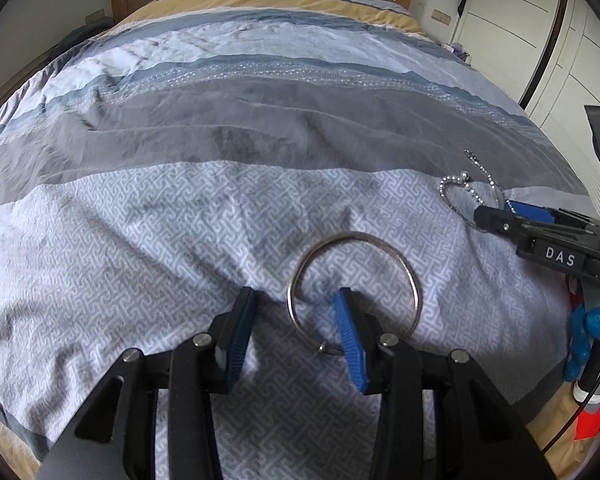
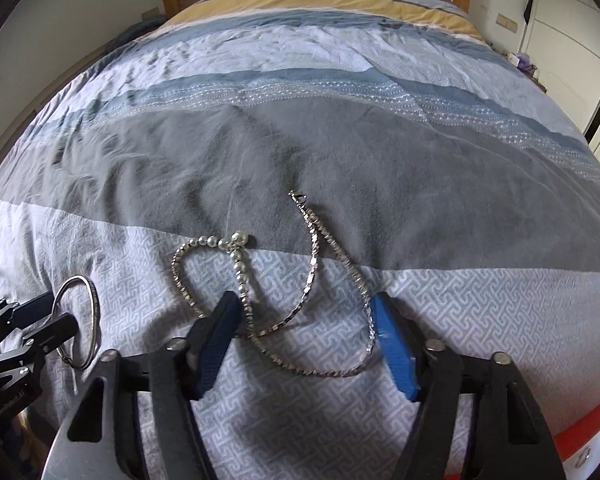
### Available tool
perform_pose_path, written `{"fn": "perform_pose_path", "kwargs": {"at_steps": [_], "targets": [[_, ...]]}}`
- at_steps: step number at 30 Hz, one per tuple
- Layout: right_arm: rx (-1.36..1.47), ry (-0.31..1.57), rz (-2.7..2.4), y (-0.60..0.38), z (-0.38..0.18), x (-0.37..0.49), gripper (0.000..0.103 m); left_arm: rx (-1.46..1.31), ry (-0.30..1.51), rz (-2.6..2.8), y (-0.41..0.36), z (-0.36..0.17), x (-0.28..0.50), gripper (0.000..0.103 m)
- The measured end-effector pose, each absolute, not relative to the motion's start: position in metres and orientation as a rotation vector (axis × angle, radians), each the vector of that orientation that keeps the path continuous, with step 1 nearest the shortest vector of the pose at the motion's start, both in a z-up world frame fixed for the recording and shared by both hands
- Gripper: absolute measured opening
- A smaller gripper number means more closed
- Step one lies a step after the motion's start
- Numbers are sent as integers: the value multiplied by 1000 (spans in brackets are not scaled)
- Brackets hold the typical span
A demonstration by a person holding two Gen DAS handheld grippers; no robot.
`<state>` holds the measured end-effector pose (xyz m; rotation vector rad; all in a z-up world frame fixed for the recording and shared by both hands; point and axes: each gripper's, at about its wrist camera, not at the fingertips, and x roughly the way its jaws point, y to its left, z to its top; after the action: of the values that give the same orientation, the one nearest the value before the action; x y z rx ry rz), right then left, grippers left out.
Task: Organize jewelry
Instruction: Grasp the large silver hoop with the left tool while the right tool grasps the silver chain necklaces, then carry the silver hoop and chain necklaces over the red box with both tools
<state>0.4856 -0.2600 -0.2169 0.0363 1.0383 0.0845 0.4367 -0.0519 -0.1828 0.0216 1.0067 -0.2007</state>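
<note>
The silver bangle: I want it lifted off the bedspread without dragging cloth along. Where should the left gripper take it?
Grip the bangle on its near-left arc, coming from above. It lies flat, and the left gripper already straddles that thin wire, one finger inside the ring and one outside.

Bunch of stuff you can't really make out here. The bangle [image 1: 354,280] loses its lower arc behind the left gripper's [image 1: 296,312] blue finger [image 1: 350,344] at about 6 o'clock. In the left wrist view the chain necklace [image 1: 486,184] runs behind the right gripper [image 1: 496,216] at 3 o'clock, so its end is hidden. In the right wrist view the pearl strand [image 2: 240,264] tucks behind the dark finger [image 2: 216,340]. Small items on the nightstand [image 2: 524,60] at 2 o'clock are too tiny to identify.
</note>
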Motion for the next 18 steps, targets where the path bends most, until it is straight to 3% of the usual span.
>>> {"fn": "perform_pose_path", "kwargs": {"at_steps": [2,4,5,18], "targets": [[51,1038,92,-261,-217,481,41,12,1002,-200,-51,-182,435,19],[75,1043,104,-262,-216,477,14,4,1001,-201,-50,-181,433,8],[86,1046,110,-263,-215,474,11,-2,1000,-199,-49,-180,431,7],[128,965,161,-256,-157,407,6,-15,958,-184,-47,-132,382,3]]}}
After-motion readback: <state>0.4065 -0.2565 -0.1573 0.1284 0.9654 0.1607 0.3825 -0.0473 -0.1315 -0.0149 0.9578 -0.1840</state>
